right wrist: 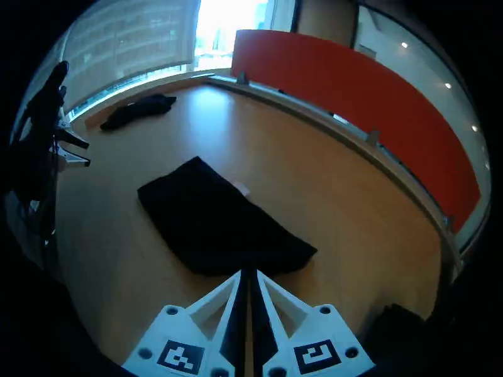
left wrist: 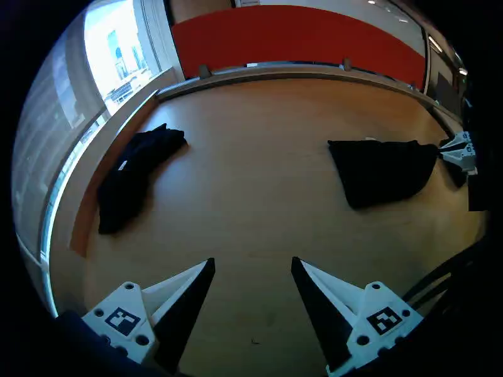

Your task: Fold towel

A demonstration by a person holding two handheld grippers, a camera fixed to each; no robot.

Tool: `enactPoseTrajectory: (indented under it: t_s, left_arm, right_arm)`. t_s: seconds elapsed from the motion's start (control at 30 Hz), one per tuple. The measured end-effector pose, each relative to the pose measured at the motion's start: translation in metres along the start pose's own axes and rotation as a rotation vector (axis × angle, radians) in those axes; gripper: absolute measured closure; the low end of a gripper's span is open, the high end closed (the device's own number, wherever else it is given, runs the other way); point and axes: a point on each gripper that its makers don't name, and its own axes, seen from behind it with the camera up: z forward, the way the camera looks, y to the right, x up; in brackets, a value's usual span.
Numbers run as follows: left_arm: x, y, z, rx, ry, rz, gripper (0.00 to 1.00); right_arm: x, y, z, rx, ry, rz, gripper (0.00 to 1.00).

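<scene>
A black towel [right wrist: 220, 220] lies flat on the wooden table [right wrist: 327, 188], folded into a rough rectangle. My right gripper [right wrist: 248, 271] is shut, its tips pinching the towel's near edge. From the left gripper view the same towel [left wrist: 380, 169] sits at the right, with the right gripper [left wrist: 454, 154] at its far-right corner. My left gripper [left wrist: 251, 261] hovers open over bare wood, well away from the towel, with nothing between its fingers. It also appears in the right gripper view at the far left as the left gripper [right wrist: 74, 149], held by a dark-gloved hand [right wrist: 44, 119].
A second black cloth [left wrist: 135, 176] lies crumpled near the table's window-side edge, seen again as the cloth [right wrist: 138, 108] at the far end. A red panel [left wrist: 295, 41] on a raised ledge bounds the table's back. Bare wood lies between the two cloths.
</scene>
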Motion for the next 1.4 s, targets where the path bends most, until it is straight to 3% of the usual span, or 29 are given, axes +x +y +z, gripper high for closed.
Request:
enactPoseTrajectory:
  t_s: [0.3, 0.87, 1.17, 1.4]
  left_arm:
    - [0.004, 0.004, -0.001, -0.008, 0.007, -0.001, 0.1]
    - [0.01, 0.003, -0.006, -0.012, 0.02, -0.011, 0.1]
    - [0.009, 0.0, -0.015, -0.012, 0.025, -0.045, 0.1]
    - [0.002, 0.002, -0.02, -0.015, 0.024, -0.078, 0.1]
  right_arm:
    - [0.046, -0.006, 0.004, 0.018, 0.055, -0.079, 0.97]
    - [0.088, -0.018, 0.02, 0.062, 0.078, -0.177, 0.97]
    - [0.118, -0.053, 0.04, 0.134, 0.076, -0.293, 0.97]
    - [0.129, -0.095, 0.06, 0.208, 0.059, -0.365, 0.97]
